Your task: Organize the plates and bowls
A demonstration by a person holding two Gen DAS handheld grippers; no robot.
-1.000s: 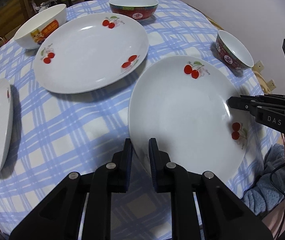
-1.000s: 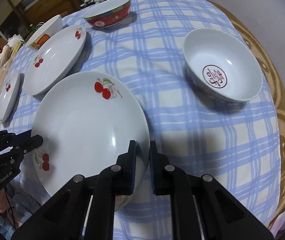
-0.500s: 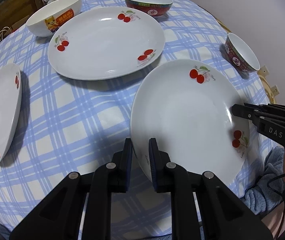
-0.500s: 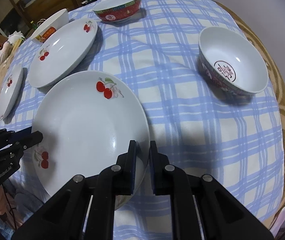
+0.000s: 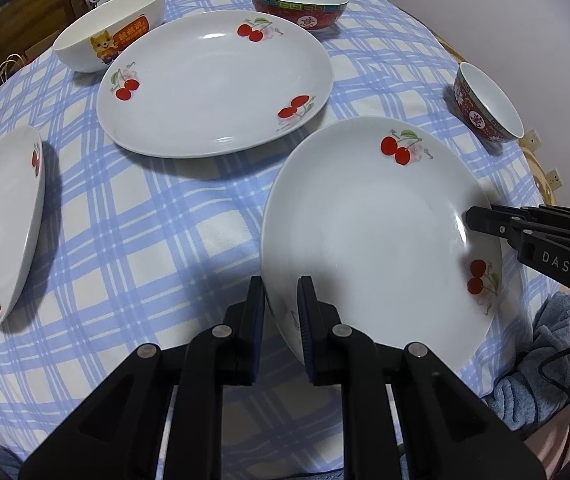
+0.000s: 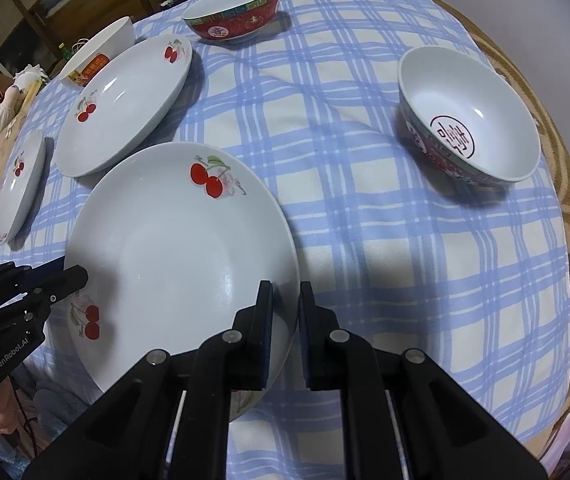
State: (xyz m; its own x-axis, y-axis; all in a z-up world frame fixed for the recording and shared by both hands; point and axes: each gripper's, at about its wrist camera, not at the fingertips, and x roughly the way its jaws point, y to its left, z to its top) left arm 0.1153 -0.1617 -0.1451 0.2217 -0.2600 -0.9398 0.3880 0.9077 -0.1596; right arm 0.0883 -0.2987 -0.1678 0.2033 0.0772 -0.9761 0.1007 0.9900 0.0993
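Note:
A white plate with cherry prints point(image 5: 377, 232) point(image 6: 173, 240) hangs just over the near edge of the blue checked tablecloth point(image 5: 157, 232), casting a shadow below. My left gripper point(image 5: 281, 280) point(image 6: 73, 276) is shut on its left rim. My right gripper point(image 6: 285, 286) point(image 5: 471, 216) is shut on the opposite rim. A larger cherry plate point(image 5: 213, 84) point(image 6: 125, 104) lies behind it, and a third cherry plate point(image 5: 1, 224) point(image 6: 21, 184) lies at the far left.
A white bowl with a cat picture point(image 5: 113, 32) point(image 6: 97, 52) and a red bowl point(image 5: 299, 6) point(image 6: 233, 12) stand at the back. A patterned bowl, white inside point(image 5: 485, 104) point(image 6: 469, 120), stands at the right. A person's hand and blue sleeve point(image 5: 541, 340) are below the table edge.
Both grippers keep their hold on the plate. The other dishes have slid slightly in both views, showing a little more of the table.

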